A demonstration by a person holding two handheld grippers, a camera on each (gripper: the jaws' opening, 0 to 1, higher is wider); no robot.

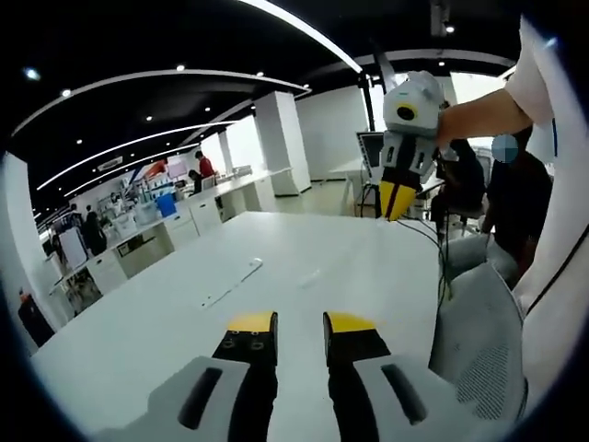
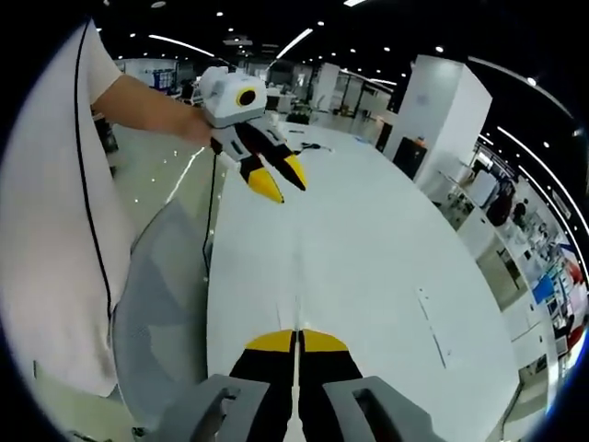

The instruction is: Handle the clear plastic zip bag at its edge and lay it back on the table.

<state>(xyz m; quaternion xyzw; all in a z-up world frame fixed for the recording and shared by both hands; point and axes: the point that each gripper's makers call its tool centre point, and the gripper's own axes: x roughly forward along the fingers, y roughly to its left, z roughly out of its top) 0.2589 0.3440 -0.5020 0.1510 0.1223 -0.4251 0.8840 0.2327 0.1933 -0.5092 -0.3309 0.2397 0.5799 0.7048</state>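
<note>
Holding both tools above the desk [image 1: 304, 276], you have the clear zip bag [image 1: 233, 283] lying flat, well ahead and untouched. Your left hand-held gripper [image 1: 300, 322] is parted; your right hand-held gripper [image 2: 296, 339] is pressed together, empty. Grasping its edge remains.

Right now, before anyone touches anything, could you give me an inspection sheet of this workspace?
Surface: large white table, mostly bare.
Job's things: clear plastic zip bag lying flat on the table, apart from both grippers.
Clutter: nothing seen near the bag.
Grippers: left gripper open and empty; right gripper shut, nothing seen between its jaws; both held above the table.
Cables: thin black cable hanging from the left gripper.
Surroundings: grey mesh chair at the table edge, white square pillar, people at distant benches.
</note>
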